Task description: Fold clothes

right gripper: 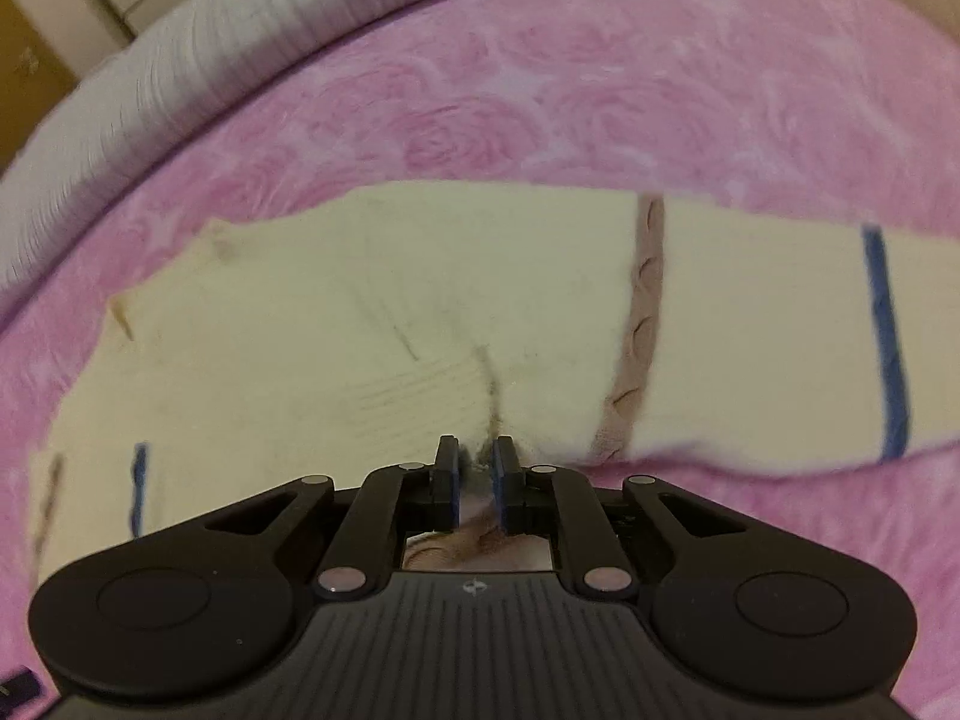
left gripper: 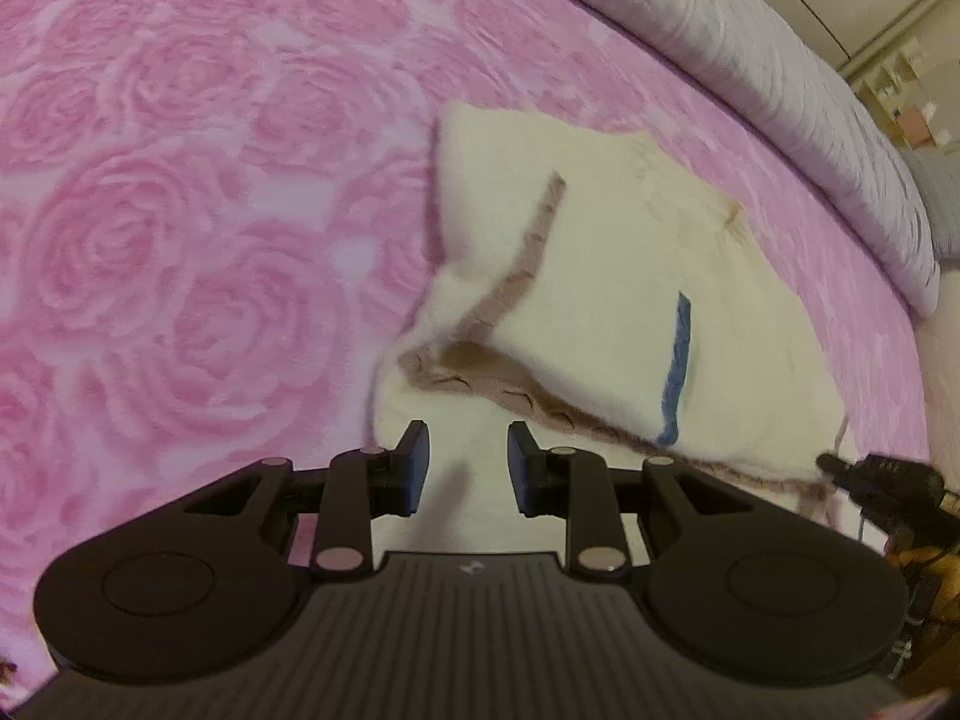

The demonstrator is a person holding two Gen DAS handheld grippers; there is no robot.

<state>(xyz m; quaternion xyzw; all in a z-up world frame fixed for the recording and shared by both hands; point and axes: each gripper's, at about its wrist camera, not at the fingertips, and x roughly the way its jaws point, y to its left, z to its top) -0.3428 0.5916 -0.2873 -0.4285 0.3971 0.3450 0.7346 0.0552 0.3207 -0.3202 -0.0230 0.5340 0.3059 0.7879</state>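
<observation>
A cream knit garment (left gripper: pixel 606 300) with brown and blue stripes lies partly folded on the pink rose-patterned bedspread (left gripper: pixel 180 210). My left gripper (left gripper: pixel 468 462) is open and empty, just above the garment's near edge. In the right wrist view the same garment (right gripper: pixel 420 300) spreads across the bedspread (right gripper: pixel 600 90). My right gripper (right gripper: pixel 475 468) is shut on the garment's near edge, with fabric pinched between the blue pads. The right gripper also shows in the left wrist view (left gripper: pixel 840 471), at the garment's right corner.
A grey-white quilt (left gripper: pixel 780 78) lies along the far edge of the bed, also in the right wrist view (right gripper: pixel 150 72). Cupboards and shelves (left gripper: pixel 900 90) stand beyond it.
</observation>
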